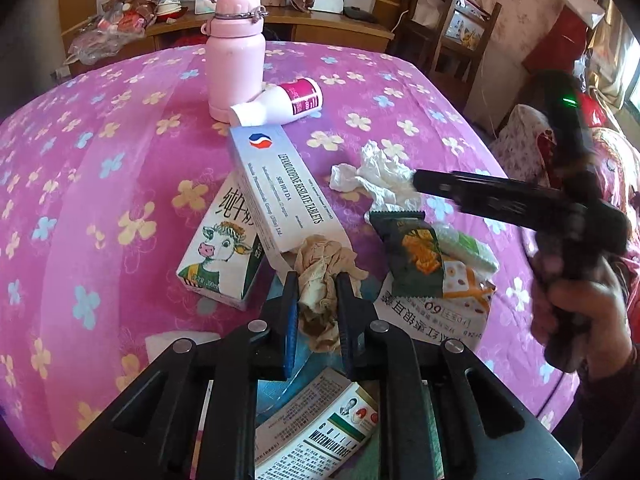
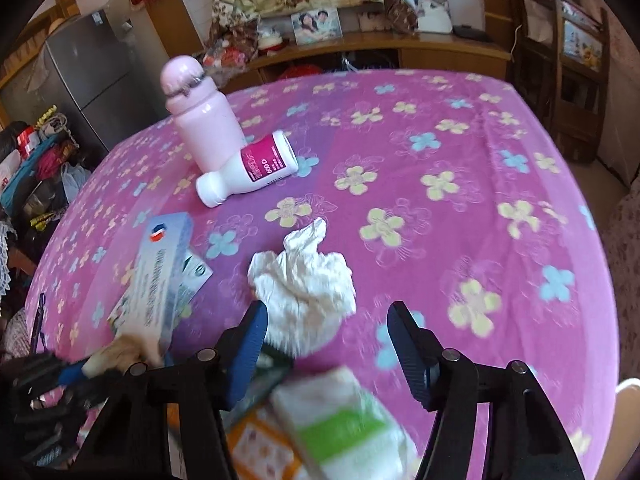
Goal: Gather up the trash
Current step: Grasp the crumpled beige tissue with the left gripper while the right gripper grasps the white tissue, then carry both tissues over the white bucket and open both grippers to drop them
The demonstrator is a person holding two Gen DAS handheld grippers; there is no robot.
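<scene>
In the left wrist view my left gripper (image 1: 319, 300) is shut on a crumpled brownish tissue (image 1: 320, 276) at the open end of a white tablet box (image 1: 280, 192). A crumpled white tissue (image 1: 376, 176) lies on the pink flowered cloth (image 1: 120, 160), and my right gripper (image 1: 418, 179) comes in from the right with its tip at that tissue. In the right wrist view my right gripper (image 2: 328, 320) stands open around the near part of the white tissue (image 2: 304, 280); its right finger is clear of the paper. At the lower left, blurred, my left gripper (image 2: 90, 366) holds the brownish tissue (image 2: 120, 350).
A pink flask (image 1: 236, 52) stands at the back with a white pill bottle (image 1: 280, 104) lying beside it. A milk carton (image 1: 220, 256), snack wrappers (image 1: 420, 260), a tissue pack (image 2: 340, 420) and a printed packet (image 1: 320, 440) lie nearby. A hand (image 1: 588, 312) holds the right gripper.
</scene>
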